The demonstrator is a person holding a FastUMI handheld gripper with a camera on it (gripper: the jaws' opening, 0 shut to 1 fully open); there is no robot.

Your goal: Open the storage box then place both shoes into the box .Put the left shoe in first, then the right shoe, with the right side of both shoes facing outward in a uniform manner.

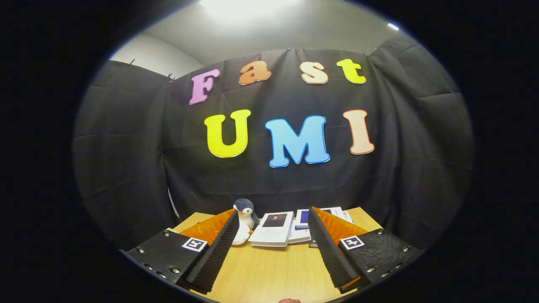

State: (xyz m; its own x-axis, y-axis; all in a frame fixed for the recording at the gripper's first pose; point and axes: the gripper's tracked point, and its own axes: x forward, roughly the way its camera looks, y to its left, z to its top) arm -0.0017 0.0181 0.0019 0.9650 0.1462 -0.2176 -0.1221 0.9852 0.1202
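- Gripper view. I hold the claw (pixel 271 252) level above the worktop (pixel 269 273), its fingers spread wide with bare wood between them; it grips nothing. My judgement: this open, raised pose suits looking over the scene rather than grasping.
- Landmark: the stack of books (pixel 276 229). It lies flat beyond the fingertips, near the worktop's far edge, close to the booth's black cloth wall (pixel 126 168).
- A plush penguin (pixel 245 221) stands upright just left of the books, partly hidden by the left finger; it looks unrelated to the task.
- More booklets (pixel 304 223) lie just right of the books and partly under them, cut off by the right finger.
- Task's things: I see no storage box and no shoe near the books or between the fingers, so I cannot say where they are, whether the box is open, or how far the job stands.
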